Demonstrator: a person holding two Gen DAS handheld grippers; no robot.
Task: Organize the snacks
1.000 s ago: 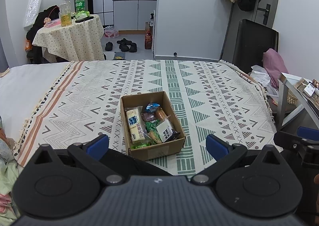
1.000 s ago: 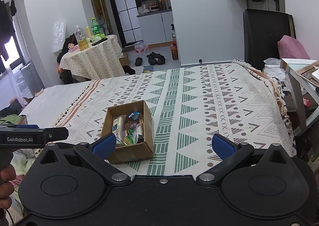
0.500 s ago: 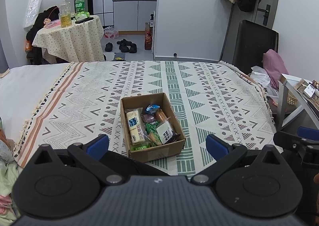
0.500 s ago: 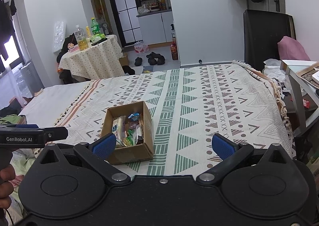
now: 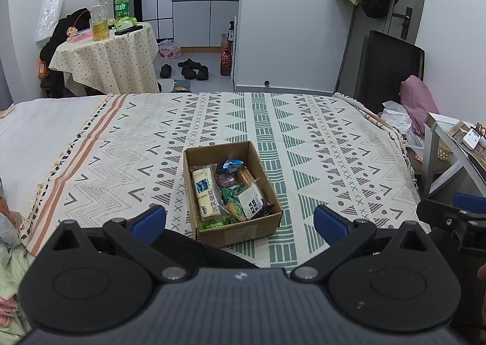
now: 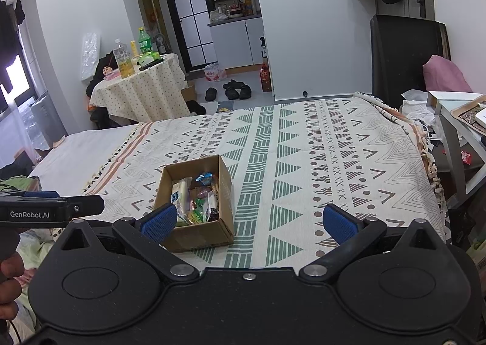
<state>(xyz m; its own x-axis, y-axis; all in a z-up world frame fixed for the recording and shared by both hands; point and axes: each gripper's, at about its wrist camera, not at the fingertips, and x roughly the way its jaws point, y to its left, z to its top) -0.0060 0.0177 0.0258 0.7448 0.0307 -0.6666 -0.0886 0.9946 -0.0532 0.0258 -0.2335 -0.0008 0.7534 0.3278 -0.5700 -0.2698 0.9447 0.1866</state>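
Two grippers, left gripper [image 5: 240, 220] and right gripper [image 6: 248, 223], hover spread wide and empty above the snack-filled cardboard box [image 5: 232, 193] on the patterned blanket [image 5: 319, 147].

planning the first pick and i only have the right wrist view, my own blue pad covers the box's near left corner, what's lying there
Observer: In the left wrist view, a long cream packet with a blue label lies along the left wall of the brown cardboard box, and green wrappers sit at its near end.
Operator: are the left tongs open? i only see them side on
Observer: Yes, the left tongs are wide open and empty, held short of the box.
Operator: whats on top in the near right corner
Observer: A flat white packet with black print, lying face up over a dark wrapper.
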